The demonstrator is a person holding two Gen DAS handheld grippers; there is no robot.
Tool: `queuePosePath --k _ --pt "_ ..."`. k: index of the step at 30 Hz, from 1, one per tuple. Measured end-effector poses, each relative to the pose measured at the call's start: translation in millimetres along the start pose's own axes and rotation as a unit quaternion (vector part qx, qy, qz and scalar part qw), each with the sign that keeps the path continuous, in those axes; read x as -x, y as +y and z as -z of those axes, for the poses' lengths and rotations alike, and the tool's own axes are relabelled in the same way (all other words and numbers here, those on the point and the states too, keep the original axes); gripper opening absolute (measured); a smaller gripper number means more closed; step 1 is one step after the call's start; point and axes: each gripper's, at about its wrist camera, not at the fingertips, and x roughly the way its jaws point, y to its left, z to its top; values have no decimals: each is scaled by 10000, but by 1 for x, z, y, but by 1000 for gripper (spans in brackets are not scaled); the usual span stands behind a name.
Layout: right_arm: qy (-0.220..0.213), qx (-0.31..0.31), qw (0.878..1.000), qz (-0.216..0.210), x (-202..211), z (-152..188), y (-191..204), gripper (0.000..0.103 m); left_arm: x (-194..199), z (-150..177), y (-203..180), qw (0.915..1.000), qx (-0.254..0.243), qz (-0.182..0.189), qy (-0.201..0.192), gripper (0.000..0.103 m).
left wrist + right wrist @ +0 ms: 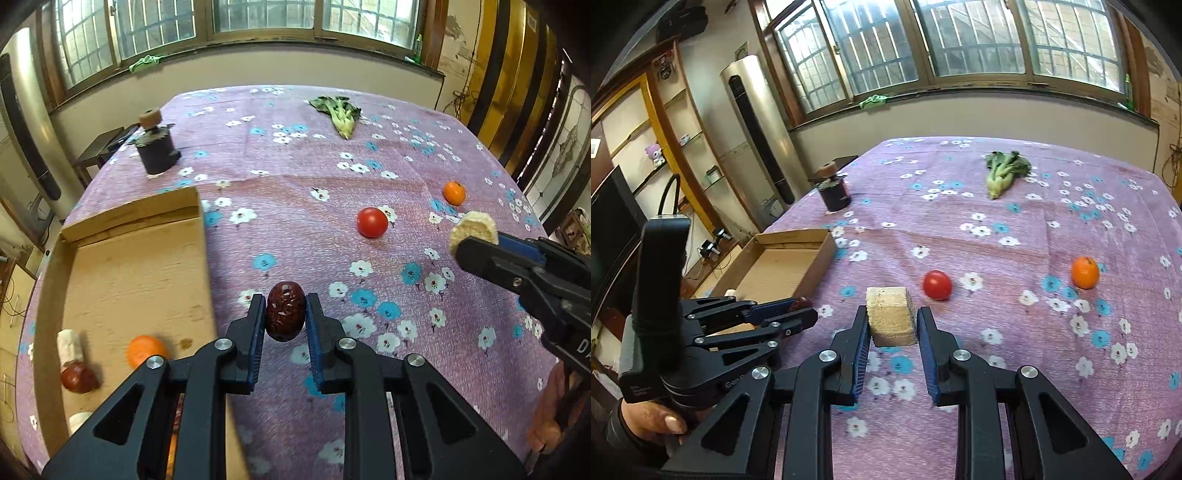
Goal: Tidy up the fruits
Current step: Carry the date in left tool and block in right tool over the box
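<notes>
In my left wrist view, low centre of the frame, my left gripper (285, 314) is clamped on a dark red jujube (285, 311); the fruit stands upright between the two blue pads, pinched at its sides, its top poking past the fingertips. To the left of the frame the cardboard box (201, 236) lies open, and inside it, at the lower left, I see an orange fruit (146, 350), another jujube (78, 376) and a pale cut chunk (70, 345) touching that jujube.

In my right wrist view, my right gripper (892, 321) holds a pale, blocky corn-coloured piece (891, 315) squeezed between its pads, the piece reaching forward beyond the tips. At the left of that frame my other hand (652, 419) grips the left tool's handle.

Further out on the purple flowered tablecloth (1015, 332), mid-frame, a red tomato (937, 284) sits just past the held piece, and a small orange (1085, 272) lies well apart to its right. Toward the top of the frame a leafy green vegetable (1004, 173) lies near the table's far edge, and a dark pot (834, 194) stands at the upper left beyond the box.
</notes>
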Motion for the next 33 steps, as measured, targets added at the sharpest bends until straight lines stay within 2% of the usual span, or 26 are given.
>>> queuePosePath --k 10,26,33 --pt "79 250 9994 -210 -9 -3 31 26 18 12 25 9998 136 -82 -74 19" --pt "237 550 9971 -470 -32 -10 74 26 31 19 78 9981 513 -277 -180 19" --pt "282 658 9960 -533 -40 -13 89 26 33 20 91 9975 596 -307 -200 19"
